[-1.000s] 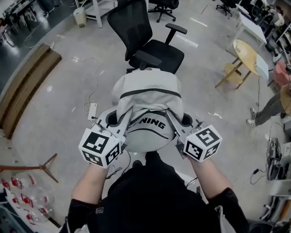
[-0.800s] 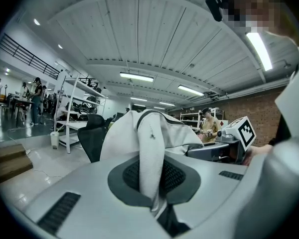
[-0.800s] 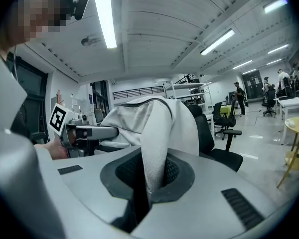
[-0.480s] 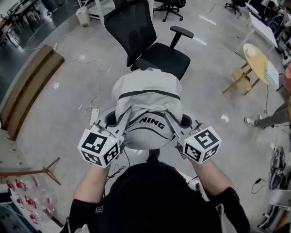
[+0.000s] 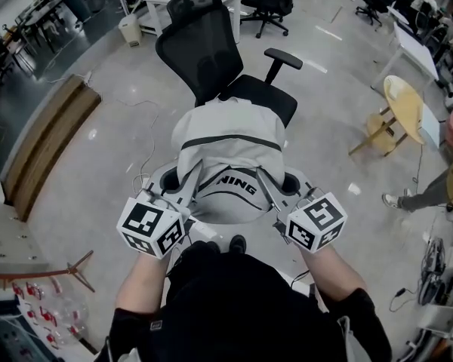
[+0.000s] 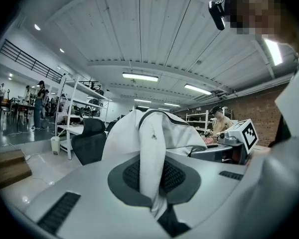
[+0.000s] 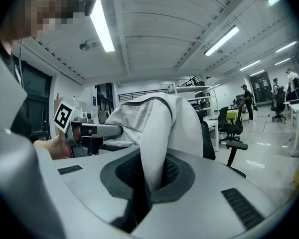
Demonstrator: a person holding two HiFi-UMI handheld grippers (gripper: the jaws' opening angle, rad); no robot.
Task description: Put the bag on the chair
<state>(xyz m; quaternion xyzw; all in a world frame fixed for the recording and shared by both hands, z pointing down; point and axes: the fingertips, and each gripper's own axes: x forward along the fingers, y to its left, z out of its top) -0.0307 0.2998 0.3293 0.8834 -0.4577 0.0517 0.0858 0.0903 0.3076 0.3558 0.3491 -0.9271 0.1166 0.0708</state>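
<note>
Since the earlier frame the bag (image 5: 228,138) has come nearer the chair (image 5: 204,47), whose seat (image 5: 266,96) now shows just past its top. The left claw (image 5: 183,189) and right claw (image 5: 278,192) are each pinched on a white strap (image 6: 152,148) of the bag, which hangs in the air between them. To set it down well, keep both grips level, clear the near seat edge and the armrest (image 5: 283,57), and lower the base squarely onto the seat before releasing.

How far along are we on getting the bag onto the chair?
Done: the left gripper and right gripper are each shut on the bag, holding it up. In hand: it hangs before the chair. Left: set it on the seat and open the jaws.
</note>
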